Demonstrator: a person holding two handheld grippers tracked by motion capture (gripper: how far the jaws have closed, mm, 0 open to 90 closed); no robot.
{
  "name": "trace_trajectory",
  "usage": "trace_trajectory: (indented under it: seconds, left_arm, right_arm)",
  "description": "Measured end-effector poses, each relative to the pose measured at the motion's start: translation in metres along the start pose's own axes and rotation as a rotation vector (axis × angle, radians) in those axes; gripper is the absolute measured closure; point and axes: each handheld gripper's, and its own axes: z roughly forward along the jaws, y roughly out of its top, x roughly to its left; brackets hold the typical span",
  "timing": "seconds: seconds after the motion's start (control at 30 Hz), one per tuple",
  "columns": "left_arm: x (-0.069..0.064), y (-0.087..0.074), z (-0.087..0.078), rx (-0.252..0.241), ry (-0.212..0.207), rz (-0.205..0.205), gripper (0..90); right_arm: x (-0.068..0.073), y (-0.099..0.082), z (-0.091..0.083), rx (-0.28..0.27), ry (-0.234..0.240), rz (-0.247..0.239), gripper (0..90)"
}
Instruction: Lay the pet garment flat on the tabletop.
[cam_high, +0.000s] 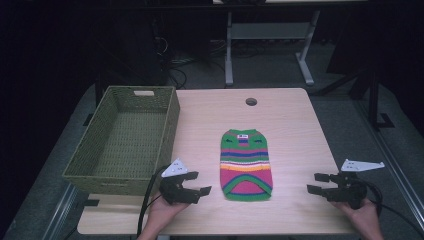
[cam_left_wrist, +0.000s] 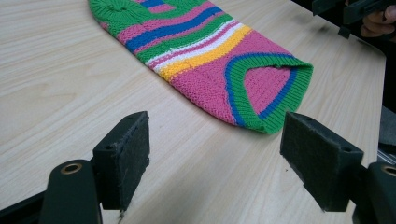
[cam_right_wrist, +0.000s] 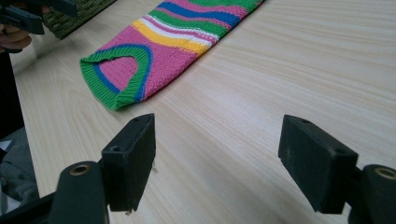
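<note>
High view, left to right. A rectangular olive-green woven basket (cam_high: 125, 137) is standing on the left part of the light wood-grain worktop (cam_high: 295, 125), with nothing lying inside it. Just beside its near right corner, the left gripper (cam_high: 196, 183) is hovering in the person's left hand (cam_high: 162, 212), pointing toward the centre; its fingers (cam_left_wrist: 122, 158) are standing wide apart and holding nothing. At the worktop's centre a small knitted garment striped in green, pink, blue, yellow and white (cam_high: 246, 165) is lying flat, its green-edged hem turned toward the near edge. The garment is lying apart from the basket and from both grippers. Near the right edge, the right gripper (cam_high: 316, 183) is resting in the person's right hand (cam_high: 365, 217), pointing toward the garment; its fingers (cam_right_wrist: 130, 161) are likewise spreading wide over bare wood, gripping nothing.
</note>
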Motion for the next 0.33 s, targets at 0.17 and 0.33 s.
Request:
trace_trajectory:
  seconds: [0.17, 0.33]
  left_arm:
    - [-0.004, -0.003, -0.002, -0.002, -0.004, 0.004, 23.5]
    - [-0.008, -0.006, -0.002, -0.009, -0.009, 0.014, 22.4]
  right_arm:
    - [0.005, -0.005, -0.003, -0.005, -0.005, -0.005, 26.1]
    - [0.009, -0.015, -0.007, -0.043, -0.002, 0.005, 24.8]
